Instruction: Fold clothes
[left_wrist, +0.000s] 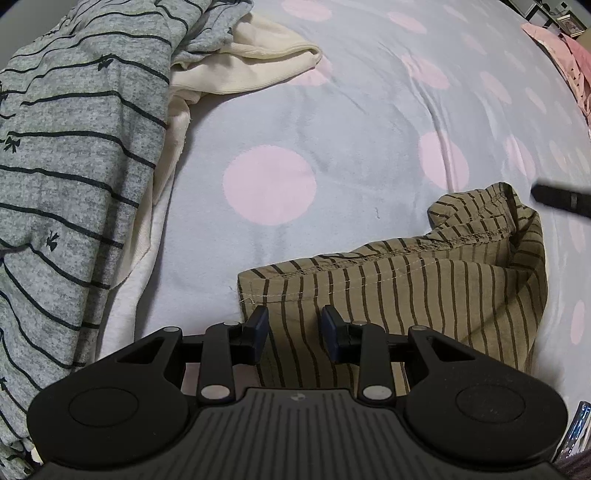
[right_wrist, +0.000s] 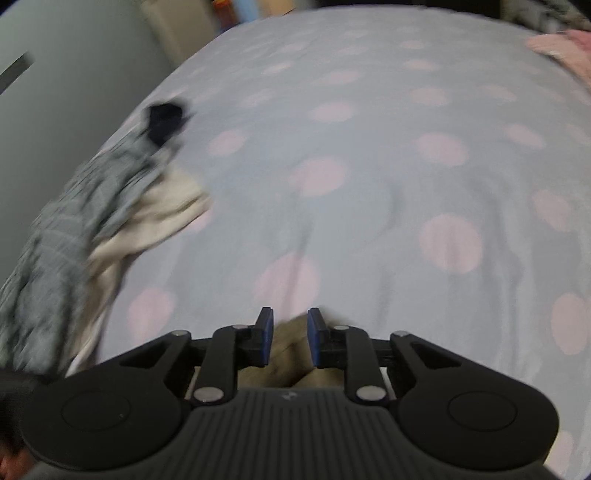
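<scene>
Pale blue bedding (left_wrist: 351, 122) dotted with large pink circles fills both views, its surface softly creased. Over it, the left gripper (left_wrist: 294, 326) points steeply down with its jaws partly spread, a clear gap between the blue pads; the olive striped garment (left_wrist: 424, 291) lies beneath and between them, though the pads do not visibly press on the cloth. That garment sits folded over on itself, a stitched hem running along its upper edge and a bunched corner rising at its far right end, near a dark tip (left_wrist: 561, 201) that pokes in from the right edge. The right gripper (right_wrist: 290, 338) also has its jaws parted, with a blurred patch of the olive cloth showing between and below the pads; whether they touch it cannot be told from the smeared picture. Well to the left lies a grey striped garment (left_wrist: 70, 155) with small bow prints, heaped over a cream garment (left_wrist: 255, 62). Pink fabric (left_wrist: 570, 62) rests at the far right edge of the bed.
</scene>
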